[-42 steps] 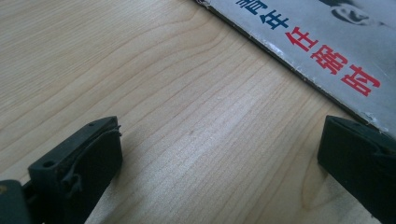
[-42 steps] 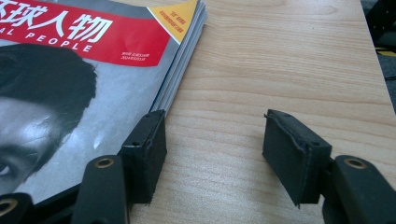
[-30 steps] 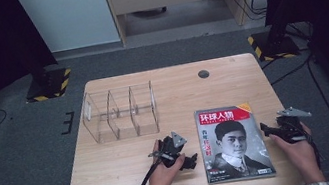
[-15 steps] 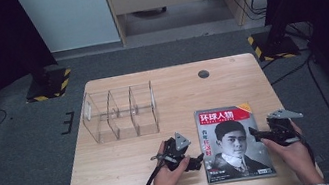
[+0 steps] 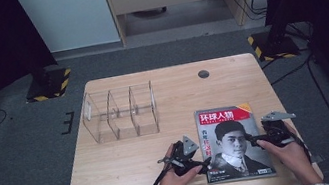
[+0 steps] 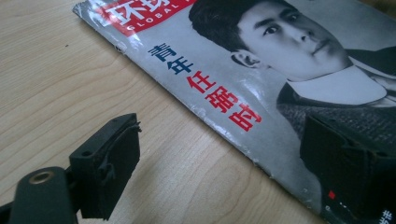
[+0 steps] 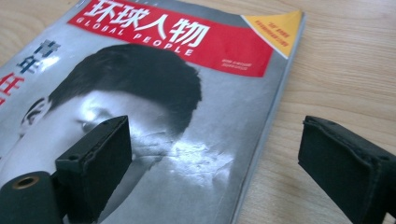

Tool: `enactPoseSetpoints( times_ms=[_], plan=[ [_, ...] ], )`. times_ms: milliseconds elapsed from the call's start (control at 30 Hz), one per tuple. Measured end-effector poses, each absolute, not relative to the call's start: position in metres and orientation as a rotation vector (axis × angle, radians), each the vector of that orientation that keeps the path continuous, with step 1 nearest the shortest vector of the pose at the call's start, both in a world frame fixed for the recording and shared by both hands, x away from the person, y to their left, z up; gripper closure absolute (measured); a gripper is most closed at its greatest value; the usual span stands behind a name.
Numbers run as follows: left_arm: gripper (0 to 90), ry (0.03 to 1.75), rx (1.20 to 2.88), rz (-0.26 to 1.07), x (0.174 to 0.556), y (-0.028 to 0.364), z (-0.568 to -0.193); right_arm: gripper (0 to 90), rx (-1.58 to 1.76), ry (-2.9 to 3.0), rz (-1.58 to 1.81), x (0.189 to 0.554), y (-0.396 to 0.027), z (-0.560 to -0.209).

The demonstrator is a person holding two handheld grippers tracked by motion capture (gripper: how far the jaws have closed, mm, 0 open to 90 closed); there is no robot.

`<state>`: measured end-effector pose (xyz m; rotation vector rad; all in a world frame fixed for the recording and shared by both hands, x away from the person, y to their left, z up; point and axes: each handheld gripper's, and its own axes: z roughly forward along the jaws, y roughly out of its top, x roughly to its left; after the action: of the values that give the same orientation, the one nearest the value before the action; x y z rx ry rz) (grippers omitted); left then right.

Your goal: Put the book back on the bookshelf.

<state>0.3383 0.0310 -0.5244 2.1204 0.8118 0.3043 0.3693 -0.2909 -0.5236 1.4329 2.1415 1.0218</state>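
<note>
magazine (image 5: 233, 143) flat on surface (image 5: 129, 169), near front edge | left gripper (image 5: 199, 161) at its spine edge; jaws spread, just been narrowing, straddling that edge | right gripper (image 5: 254, 138) at opposite edge; jaws spread, just been widening, likely for a two-sided lift

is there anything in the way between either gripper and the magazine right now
Nothing visible. The magazine lies flat on the table. The left gripper straddles its left edge with open jaws; the right gripper straddles its right edge, also open. Nothing lies between.

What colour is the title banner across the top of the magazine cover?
Red with white lettering on the magazine, plus an orange corner triangle; the right gripper view shows it best.
</note>
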Motion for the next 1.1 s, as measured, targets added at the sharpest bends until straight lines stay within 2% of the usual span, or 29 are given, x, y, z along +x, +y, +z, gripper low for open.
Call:
enactPoseSetpoints(
  times_ms=[400,1100],
  plan=[
    [20.3,0.726,2.150,0.298,0.326,0.016,-0.526,11.5,1.427,2.184,1.004,0.371,-0.288,-0.528],
    [20.8,0.695,2.203,0.248,0.322,0.005,-0.534,12.4,1.420,2.213,0.986,0.372,-0.283,-0.533]
  ],
)
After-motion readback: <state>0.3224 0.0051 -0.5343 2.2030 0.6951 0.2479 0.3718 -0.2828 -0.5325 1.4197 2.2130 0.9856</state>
